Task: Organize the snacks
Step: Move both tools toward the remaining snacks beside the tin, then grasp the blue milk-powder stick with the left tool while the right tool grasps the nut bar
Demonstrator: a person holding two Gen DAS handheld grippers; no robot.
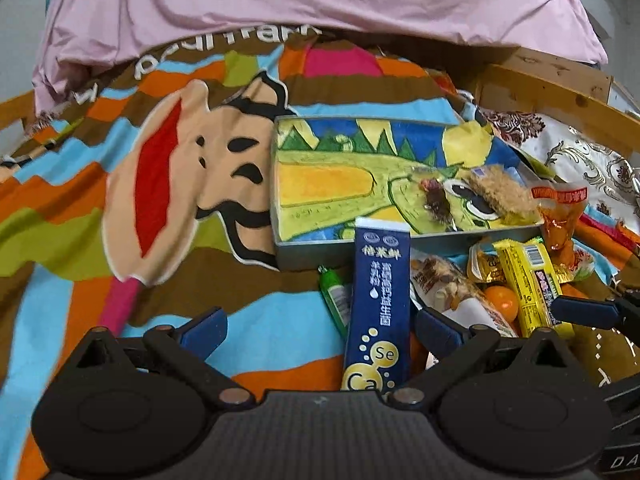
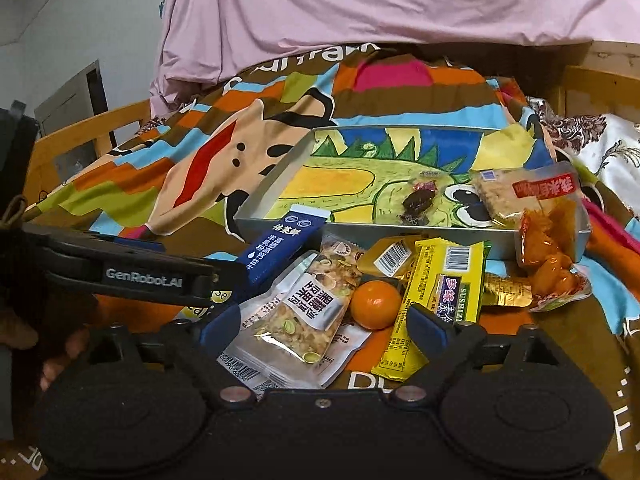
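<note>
My left claw (image 1: 320,330) gapes wide over the blue sachet (image 1: 378,304), pads clear of it. My right claw (image 2: 322,330) stands wide too, straddling the nut bar (image 2: 308,312), not pinching. Beside it: orange (image 2: 376,304), yellow pack (image 2: 440,300). Tin tray (image 2: 276,184) behind, on the bed.

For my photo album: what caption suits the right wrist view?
Open right gripper above a nut bar packet, small orange beside it, tray beyond.
</note>
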